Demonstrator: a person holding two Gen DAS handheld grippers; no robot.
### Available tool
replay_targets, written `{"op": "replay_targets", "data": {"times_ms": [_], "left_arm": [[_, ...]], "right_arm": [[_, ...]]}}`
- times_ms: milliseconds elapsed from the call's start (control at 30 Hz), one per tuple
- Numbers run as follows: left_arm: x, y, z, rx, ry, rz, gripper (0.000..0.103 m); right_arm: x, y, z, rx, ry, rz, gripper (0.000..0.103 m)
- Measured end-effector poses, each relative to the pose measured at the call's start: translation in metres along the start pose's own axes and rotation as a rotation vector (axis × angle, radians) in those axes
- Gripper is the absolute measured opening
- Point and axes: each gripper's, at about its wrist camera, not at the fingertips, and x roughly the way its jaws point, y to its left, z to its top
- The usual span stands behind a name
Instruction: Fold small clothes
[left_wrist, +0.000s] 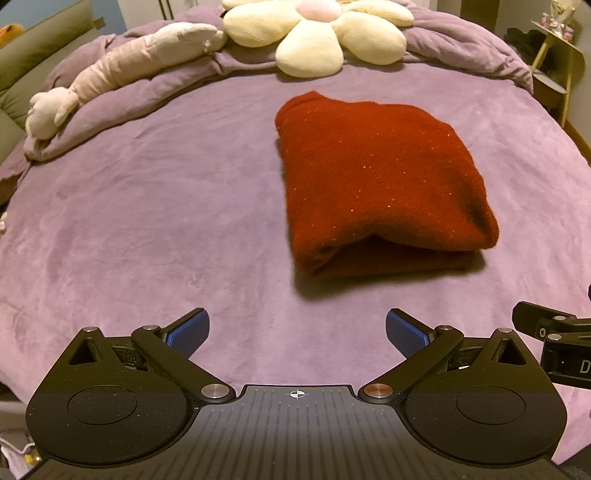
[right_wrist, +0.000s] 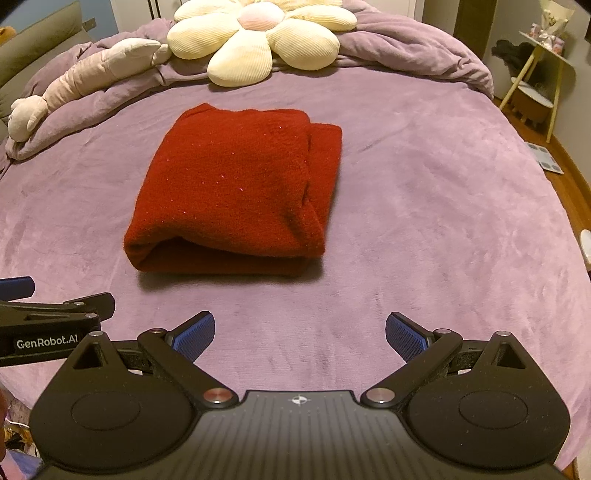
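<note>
Bottom of both frames: left gripper (left_wrist: 297, 334) and right gripper (right_wrist: 300, 334), each with blue pads spread wide, nothing between them, hanging above bare purple bedspread (left_wrist: 147, 221). Each gripper's linkage pokes into the other's view at the frame edge, so they sit side by side.

Mid-frame: red garment (left_wrist: 376, 177), also (right_wrist: 236, 192), lies on the spread as a compact folded bundle, layers stacked, rounded fold facing the cameras; apart from both grippers.

Judgement: folding looks essentially finished; the release step is done. Next move, if any, would call for tidying the offset edge on the right side in the right view.

Top of frame: flower cushion (right_wrist: 258, 40), long plush toy (left_wrist: 122, 70).
</note>
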Motion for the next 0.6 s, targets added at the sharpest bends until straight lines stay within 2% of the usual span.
{"op": "replay_targets", "data": {"times_ms": [600], "left_arm": [[-0.0011,-0.0020,-0.0041,0.018,-0.011,0.002,0.103]], "right_arm": [[-0.0018,0.0017,-0.0017,0.002,-0.002,-0.007,0.099]]}}
